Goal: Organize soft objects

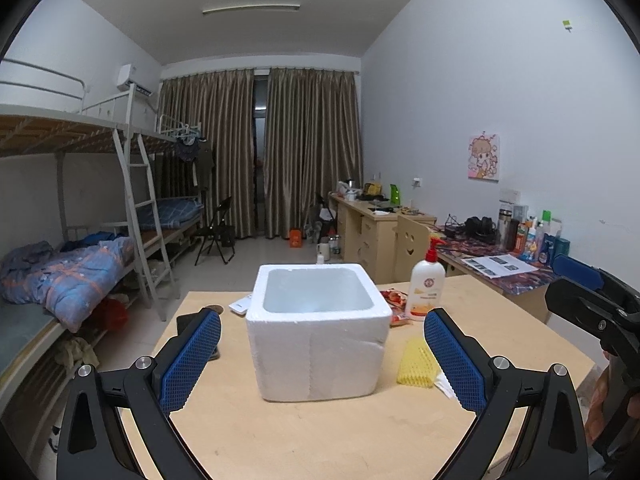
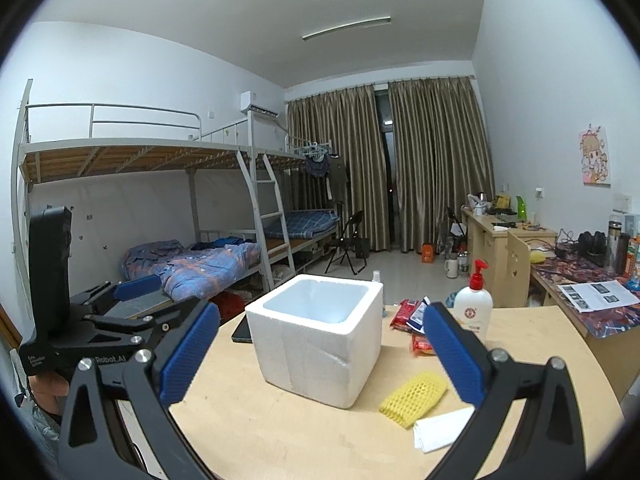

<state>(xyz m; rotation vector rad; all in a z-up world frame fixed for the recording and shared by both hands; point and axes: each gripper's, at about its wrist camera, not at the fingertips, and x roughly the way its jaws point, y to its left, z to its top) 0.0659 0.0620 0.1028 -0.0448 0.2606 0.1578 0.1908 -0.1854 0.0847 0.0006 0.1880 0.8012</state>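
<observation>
A white foam box (image 1: 318, 332) stands open-topped on the wooden table (image 1: 320, 440); it also shows in the right wrist view (image 2: 320, 340). A yellow foam net sleeve (image 1: 416, 364) lies right of the box, seen too in the right wrist view (image 2: 414, 398), next to a folded white tissue (image 2: 442, 428). Red snack packets (image 2: 412, 316) lie behind them. My left gripper (image 1: 322, 360) is open and empty, above the table in front of the box. My right gripper (image 2: 322, 360) is open and empty, to the box's right front.
A lotion pump bottle (image 1: 426, 284) stands behind the box on the right. A dark phone (image 2: 242, 332) and a white card (image 1: 240, 305) lie to the box's left. Bunk beds (image 1: 80, 240) stand left, desks (image 1: 384, 224) along the right wall.
</observation>
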